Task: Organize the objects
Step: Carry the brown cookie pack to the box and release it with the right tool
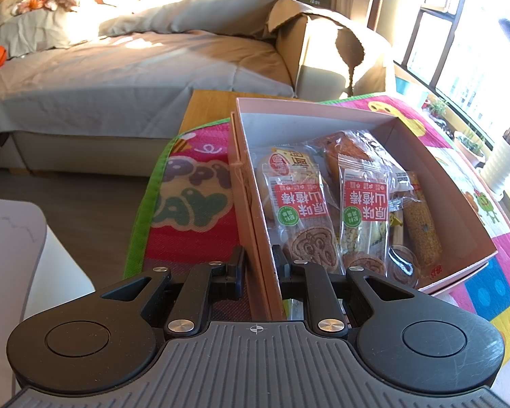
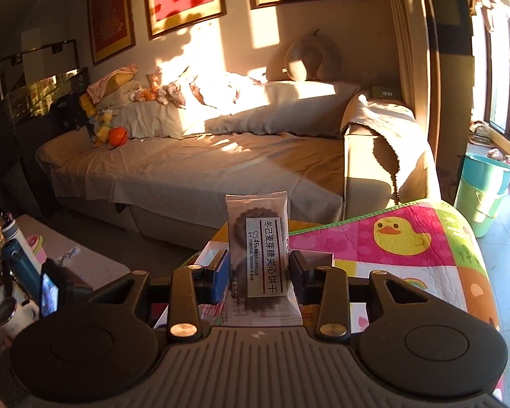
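A pink cardboard box [image 1: 323,110] lies on the colourful mat [image 1: 193,197] and holds several wrapped snacks, among them two red-labelled hawthorn packets [image 1: 301,200]. My left gripper [image 1: 258,261] is shut on the box's left wall, one finger outside and one inside. My right gripper [image 2: 260,265] is shut on a clear biscuit packet [image 2: 260,251] with a white label, held upright above the mat [image 2: 391,238]. A bit of a white box edge [image 2: 214,248] shows behind the right fingers.
A covered sofa [image 1: 136,68] stands beyond the table, with an orange ball [image 2: 117,135] on it. A side table at the left in the right wrist view carries bottles [image 2: 15,255] and a mug [image 2: 8,316]. Green buckets [image 2: 482,187] stand by the window.
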A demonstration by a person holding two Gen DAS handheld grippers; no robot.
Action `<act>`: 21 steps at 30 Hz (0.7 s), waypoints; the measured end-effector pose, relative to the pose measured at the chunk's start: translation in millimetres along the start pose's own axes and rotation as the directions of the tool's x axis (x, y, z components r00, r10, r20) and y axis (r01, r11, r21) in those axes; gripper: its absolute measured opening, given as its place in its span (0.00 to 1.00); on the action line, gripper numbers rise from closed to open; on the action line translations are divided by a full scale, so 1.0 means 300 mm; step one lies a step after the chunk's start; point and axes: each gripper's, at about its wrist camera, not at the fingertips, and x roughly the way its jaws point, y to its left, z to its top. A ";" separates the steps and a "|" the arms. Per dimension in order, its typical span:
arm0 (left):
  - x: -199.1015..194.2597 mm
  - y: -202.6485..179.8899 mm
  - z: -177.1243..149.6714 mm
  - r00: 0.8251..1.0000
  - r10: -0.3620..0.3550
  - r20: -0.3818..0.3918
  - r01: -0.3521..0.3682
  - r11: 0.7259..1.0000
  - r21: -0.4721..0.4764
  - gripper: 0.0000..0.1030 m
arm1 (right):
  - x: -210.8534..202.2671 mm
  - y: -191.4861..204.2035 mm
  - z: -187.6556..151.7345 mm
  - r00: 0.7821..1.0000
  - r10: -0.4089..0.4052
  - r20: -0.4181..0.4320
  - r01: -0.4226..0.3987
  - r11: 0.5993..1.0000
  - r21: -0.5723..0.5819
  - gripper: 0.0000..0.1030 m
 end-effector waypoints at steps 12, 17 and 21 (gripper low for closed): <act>0.003 -0.003 -0.001 1.000 -0.001 -0.003 0.001 1.000 0.002 0.18 | 0.067 -0.002 -0.171 0.993 -0.061 -0.099 0.044 0.985 -0.166 0.62; 0.004 -0.004 0.000 1.000 0.001 -0.001 -0.001 1.000 0.001 0.17 | 0.121 0.023 -0.342 0.976 -0.121 -0.182 0.065 0.956 -0.287 0.62; 0.008 -0.016 0.002 1.000 0.020 0.005 -0.020 1.000 0.010 0.16 | 0.150 -0.015 -0.393 0.984 -0.054 -0.172 0.016 0.976 -0.216 0.65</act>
